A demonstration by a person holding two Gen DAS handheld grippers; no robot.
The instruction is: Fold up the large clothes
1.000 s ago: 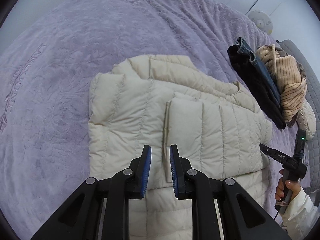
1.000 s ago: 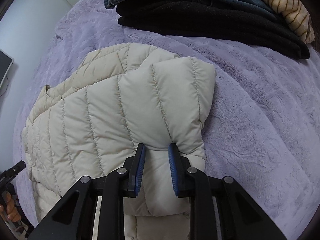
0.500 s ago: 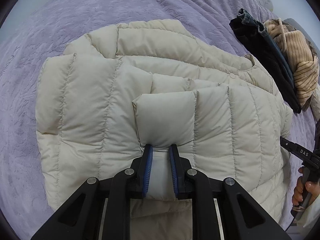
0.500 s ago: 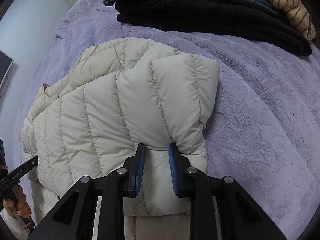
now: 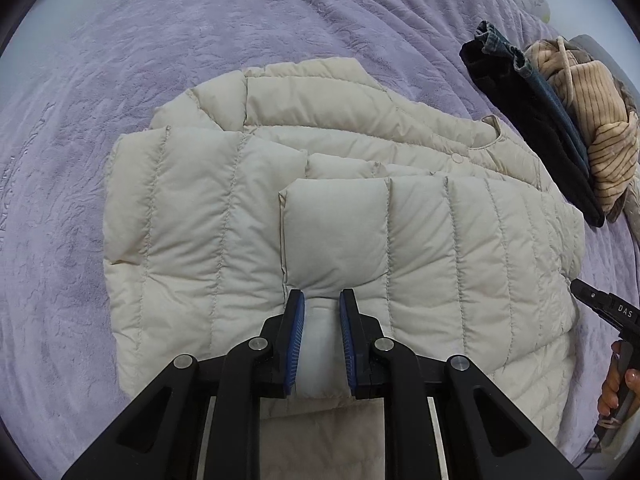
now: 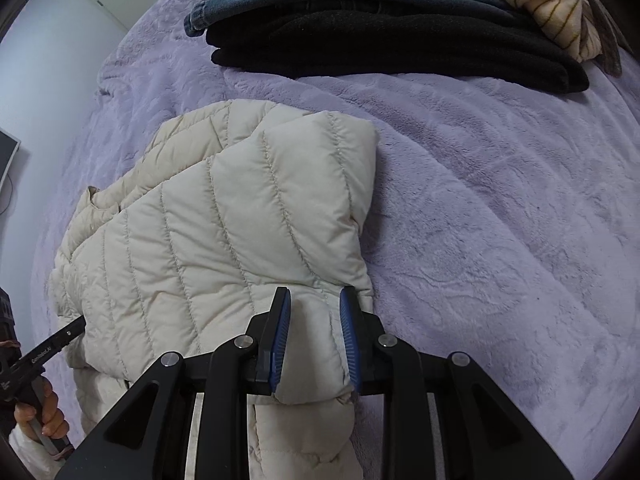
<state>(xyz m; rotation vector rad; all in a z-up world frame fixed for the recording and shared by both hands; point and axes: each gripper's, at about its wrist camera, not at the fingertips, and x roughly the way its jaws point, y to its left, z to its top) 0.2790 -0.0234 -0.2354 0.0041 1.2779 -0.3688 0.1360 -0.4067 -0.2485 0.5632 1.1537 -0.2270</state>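
A cream quilted puffer jacket (image 5: pixel 200 220) lies folded on the purple bed cover (image 5: pixel 200 40). My left gripper (image 5: pixel 322 300) is shut on the edge of a folded-over jacket panel that rests on top of the jacket body. In the right wrist view the jacket (image 6: pixel 200 240) fills the lower left. My right gripper (image 6: pixel 314 296) has the jacket's right edge between its blue pads; its jaws are opening and the puffy fabric still fills the gap. Each gripper also shows at the other view's edge: the right gripper (image 5: pixel 604 312), the left gripper (image 6: pixel 44 356).
A stack of folded clothes (image 5: pixel 552 120) lies at the far right of the bed: black and denim pieces with a striped beige knit on top, also the stack (image 6: pixel 380 28) in the right wrist view. Bare purple cover (image 6: pixel 500 200) lies right of the jacket. A hand (image 5: pixel 616 388) holds the right gripper.
My left gripper has come down and closer over the jacket, laying its held panel onto the body. The right gripper's jaws have widened a little around the jacket edge.
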